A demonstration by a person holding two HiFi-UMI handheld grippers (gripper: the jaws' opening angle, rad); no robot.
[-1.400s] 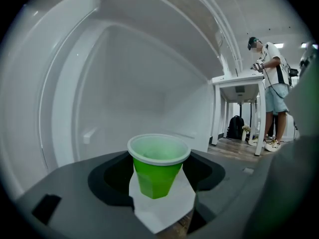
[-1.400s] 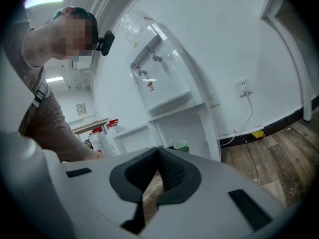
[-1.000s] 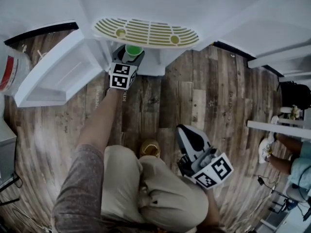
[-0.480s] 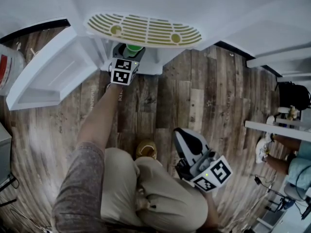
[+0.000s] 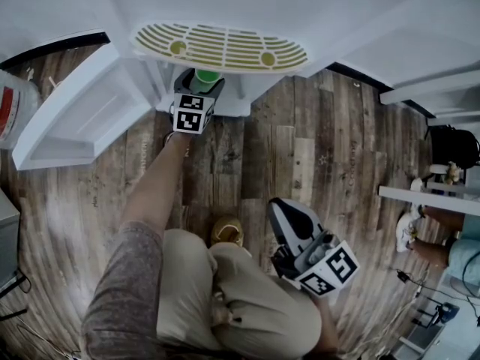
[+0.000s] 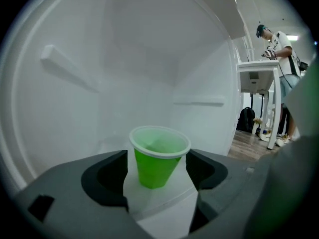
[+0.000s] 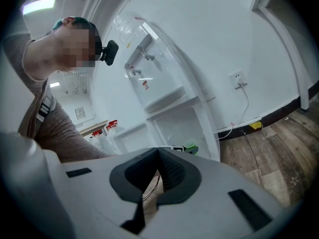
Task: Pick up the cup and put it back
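Note:
A green plastic cup (image 6: 155,169) stands upright on the white shelf (image 6: 149,203) inside a white cabinet. My left gripper (image 6: 157,156) has a jaw on each side of it. Those jaws are opening, and a narrow gap shows between the pads and the cup's wall. In the head view the cup (image 5: 208,76) peeks out beyond the left gripper (image 5: 199,82), under a yellow slotted grille. My right gripper (image 5: 283,210) hangs by the person's knee, far from the cup, with its pads (image 7: 169,166) closed together on nothing. The right gripper view catches the cup (image 7: 191,147) small in the distance.
A yellow slotted grille (image 5: 225,47) juts out above the compartment. The open white door (image 5: 82,118) swings out to the left. A jug with a red label (image 5: 9,111) stands far left. A white table (image 5: 427,199), a backpack (image 5: 454,145) and another person are at right.
The left gripper pushed the cup further in under the grille, then stayed there. The right gripper has barely moved.

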